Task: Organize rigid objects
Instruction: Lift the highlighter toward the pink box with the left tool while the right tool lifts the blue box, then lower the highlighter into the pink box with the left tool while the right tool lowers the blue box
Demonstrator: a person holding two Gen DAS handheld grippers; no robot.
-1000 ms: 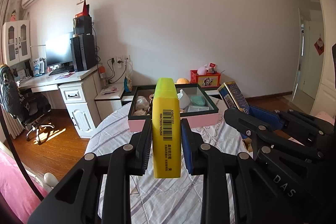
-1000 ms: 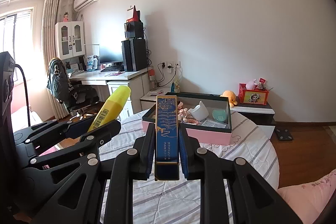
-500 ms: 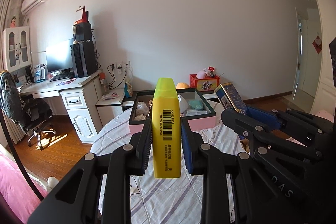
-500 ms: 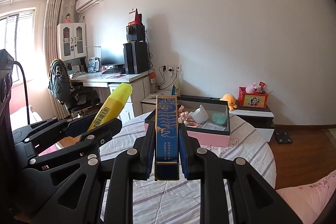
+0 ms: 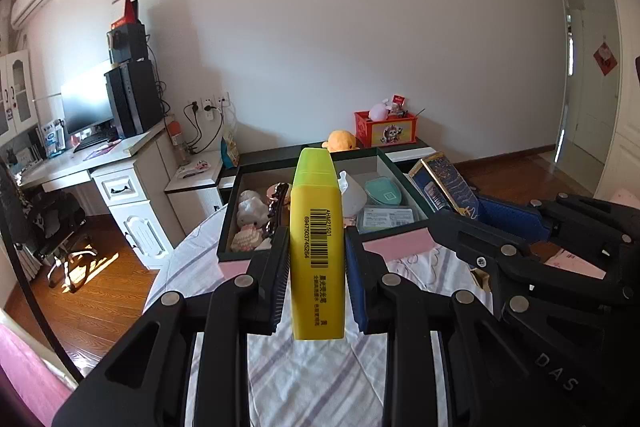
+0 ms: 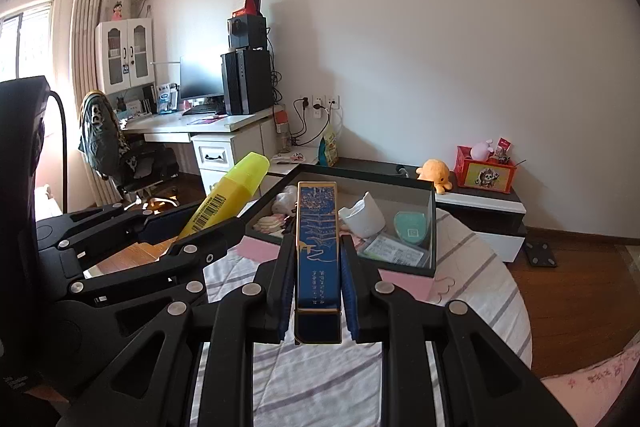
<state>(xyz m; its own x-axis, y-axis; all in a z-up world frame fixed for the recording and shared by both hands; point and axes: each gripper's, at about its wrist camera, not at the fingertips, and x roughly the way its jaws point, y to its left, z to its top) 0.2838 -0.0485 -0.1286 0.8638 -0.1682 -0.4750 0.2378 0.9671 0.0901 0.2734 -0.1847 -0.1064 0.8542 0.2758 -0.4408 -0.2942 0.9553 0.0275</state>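
Above the striped table point(image 5: 320, 379), both tongs angled down, loaded

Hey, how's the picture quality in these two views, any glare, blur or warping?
Left wrist view: sharp, fisheye bends the walls; barcode on the yellow highlighter is readable; sun patch on the wood floor. Right wrist view: window is blown out; blue box is crisp.
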